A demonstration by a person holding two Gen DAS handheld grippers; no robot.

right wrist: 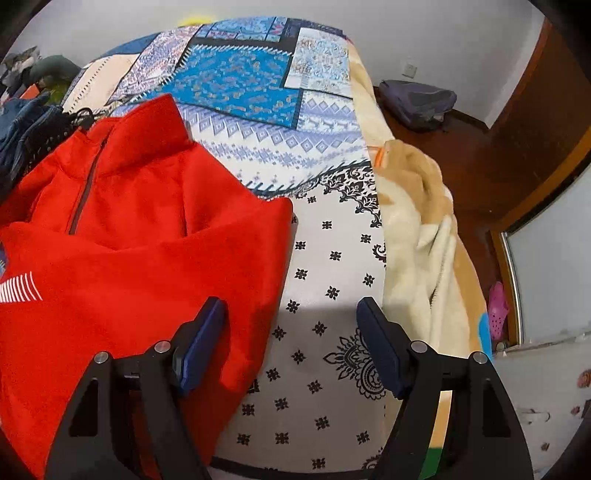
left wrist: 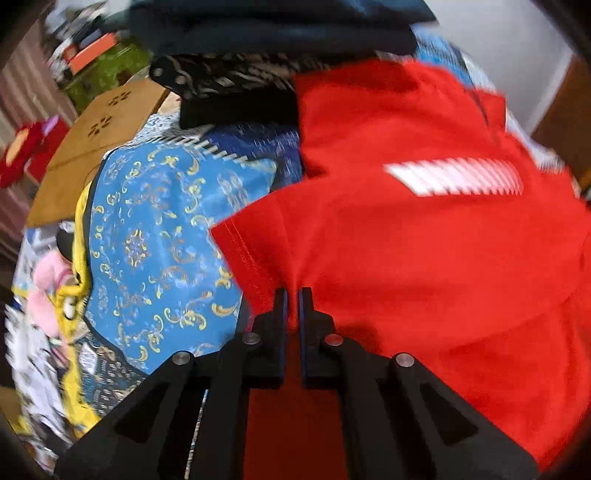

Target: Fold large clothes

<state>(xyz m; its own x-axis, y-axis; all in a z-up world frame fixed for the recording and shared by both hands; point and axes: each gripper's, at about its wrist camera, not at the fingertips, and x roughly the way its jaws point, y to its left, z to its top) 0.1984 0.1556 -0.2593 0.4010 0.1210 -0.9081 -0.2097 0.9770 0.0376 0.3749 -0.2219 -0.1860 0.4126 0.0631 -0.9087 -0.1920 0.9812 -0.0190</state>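
While the left wrist view alone shows folded dark clothes point(left wrist: 280, 33) beyond the red pullover point(left wrist: 424, 240), the right shows a cream blanket point(right wrist: 424, 266) beside it on the patterned bedspread point(right wrist: 325, 258). Left gripper point(left wrist: 293, 295): jaws pinched on a pullover fold. Right gripper point(right wrist: 291, 314): jaws wide apart over the pullover's edge, holding nothing.

Left gripper point(left wrist: 293, 295) angled down, jaws pinched together, right gripper point(right wrist: 291, 314) jaws wide apart

The red pullover point(right wrist: 122, 295) is matt, fuzzy fleece cloth. The bedsheet point(right wrist: 325, 280) is smooth printed cotton-like cloth, the cream blanket point(right wrist: 417, 236) plush. The gripper fingers point(right wrist: 201, 343) look like matt black plastic with shiny metal pins.
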